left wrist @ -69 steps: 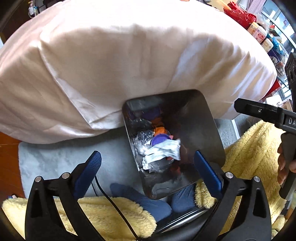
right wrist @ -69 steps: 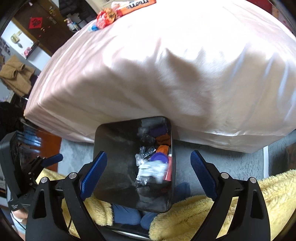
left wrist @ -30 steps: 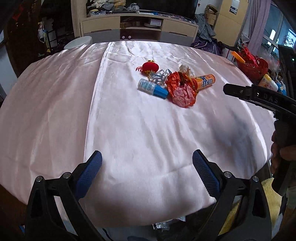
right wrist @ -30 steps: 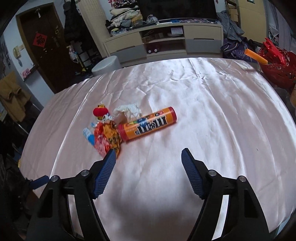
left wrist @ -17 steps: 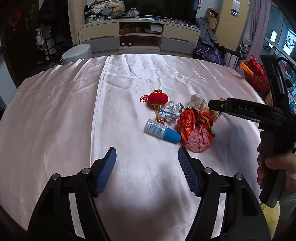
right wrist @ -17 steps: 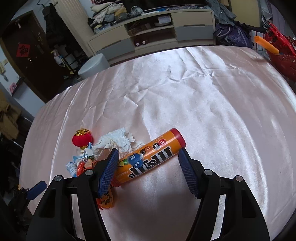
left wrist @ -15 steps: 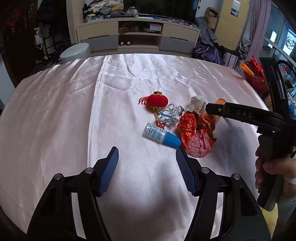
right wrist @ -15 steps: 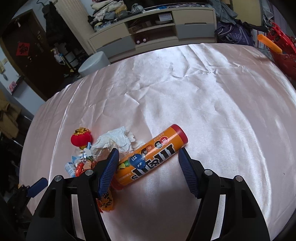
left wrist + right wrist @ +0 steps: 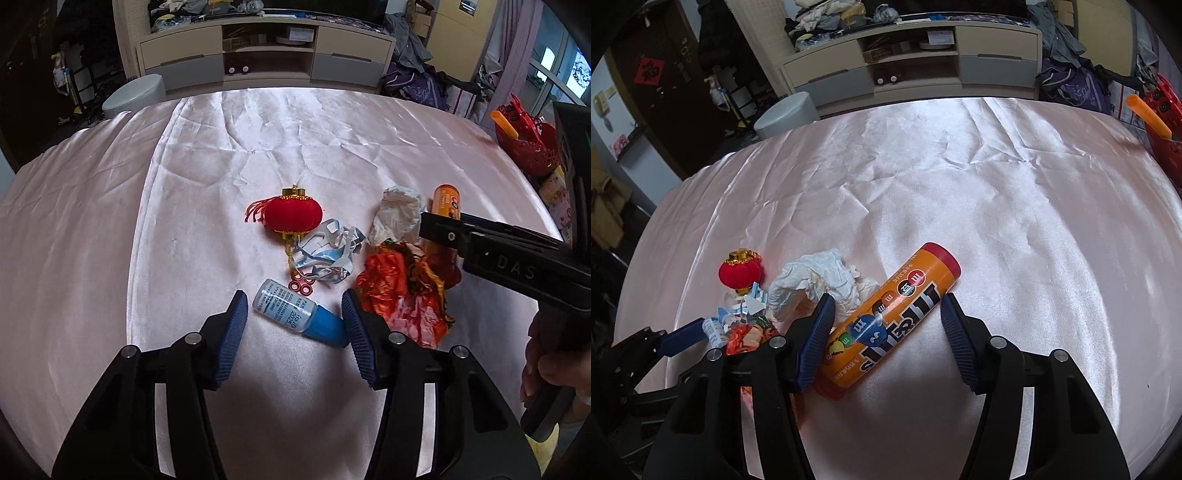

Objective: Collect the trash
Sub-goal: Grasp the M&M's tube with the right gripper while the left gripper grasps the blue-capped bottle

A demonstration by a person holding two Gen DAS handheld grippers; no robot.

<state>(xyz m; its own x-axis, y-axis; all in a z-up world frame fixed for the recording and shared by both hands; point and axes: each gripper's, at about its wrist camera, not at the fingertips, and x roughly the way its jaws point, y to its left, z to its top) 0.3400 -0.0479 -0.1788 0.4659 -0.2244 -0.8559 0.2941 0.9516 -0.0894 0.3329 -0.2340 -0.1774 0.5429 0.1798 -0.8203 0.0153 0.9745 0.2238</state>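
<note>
So the whole thing sits on a big table under a shiny pink satin tablecloth (image 9: 110,258), creased down the middle, with a low TV cabinet (image 9: 266,55) and a grey round stool (image 9: 135,96) at the far side, and a red basket (image 9: 524,147) off the far right edge.

All the trash is bunched in one little heap, nothing in a container. Biggest piece is the orange M&M's tube (image 9: 886,321) with red caps, lying on its side at a slant. The right gripper (image 9: 886,314) has its jaws either side of it; they've just been closing in, but the right pad still shows a gap, so not gripped yet. A crumpled white tissue (image 9: 816,280) sits right against the tube's left, just past the left pad.

Then a crumpled red-orange foil wrapper (image 9: 399,288), a small red velvet lantern (image 9: 293,216) with gold trim, and torn blue-white paper scraps (image 9: 325,254) between them.

Smallest: a little clear bottle with a blue cap (image 9: 299,314), lying flat, nearest of the heap. The left gripper (image 9: 291,314) straddles it, jaws just narrowed, the right pad about at the cap, the left pad clear of it.
</note>
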